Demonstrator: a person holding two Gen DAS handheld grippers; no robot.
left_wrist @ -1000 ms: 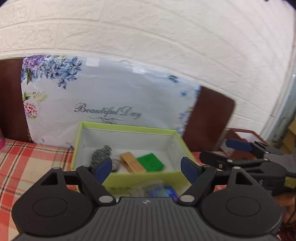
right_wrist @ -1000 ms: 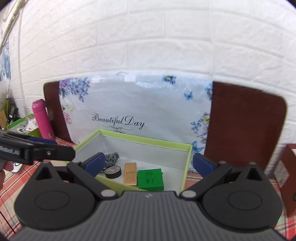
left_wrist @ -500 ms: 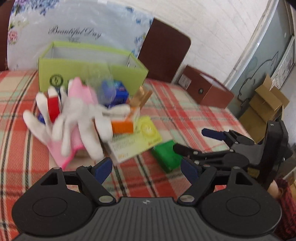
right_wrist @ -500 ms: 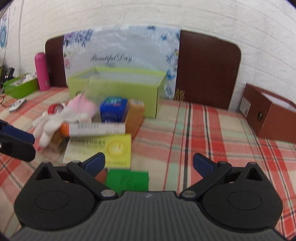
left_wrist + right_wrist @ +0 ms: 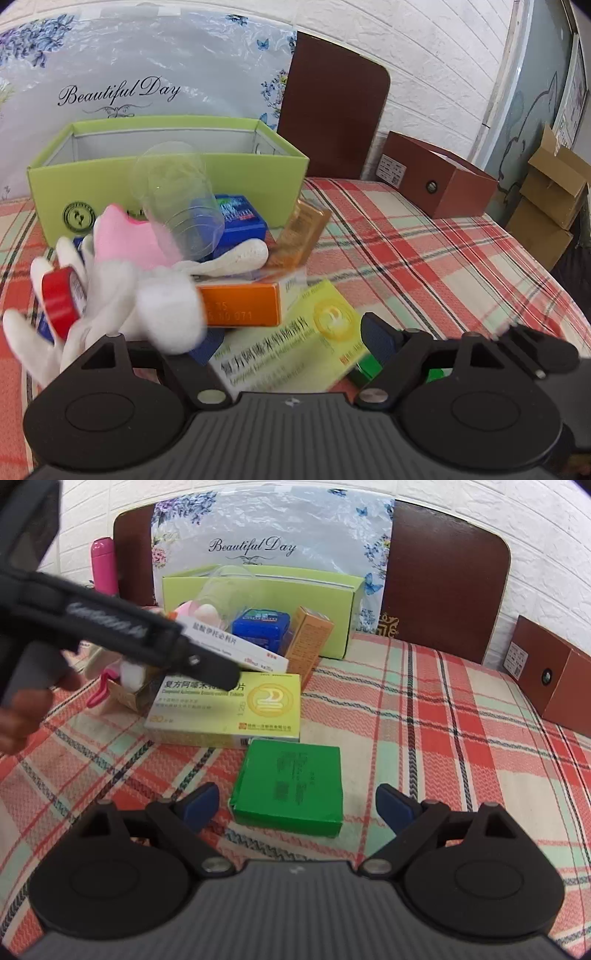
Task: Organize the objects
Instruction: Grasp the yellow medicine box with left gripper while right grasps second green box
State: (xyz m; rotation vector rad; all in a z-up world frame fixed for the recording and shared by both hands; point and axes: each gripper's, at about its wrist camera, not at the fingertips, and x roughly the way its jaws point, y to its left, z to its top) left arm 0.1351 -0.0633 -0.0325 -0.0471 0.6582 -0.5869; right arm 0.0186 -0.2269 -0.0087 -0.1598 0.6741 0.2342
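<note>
Items: flat green box (image 5: pixel 290 784), glossy cardboard, lying on plaid cloth surface (image 5: pixel 424 720) between right gripper (image 5: pixel 297 806) fingers, closing, not touching. Left gripper (image 5: pixel 286 341) fingers released over yellow medicine carton (image 5: pixel 291 343).

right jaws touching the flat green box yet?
Apart. The right wrist view shows the right gripper closing its jaws around the flat green box, with checked tablecloth visible between each blue pad and the box.

Bare checked surface (image 5: pixel 424 716) lies open right of the green box (image 5: pixel 291 782); the pile (image 5: pixel 236 653) crowds its far-left side.
</note>
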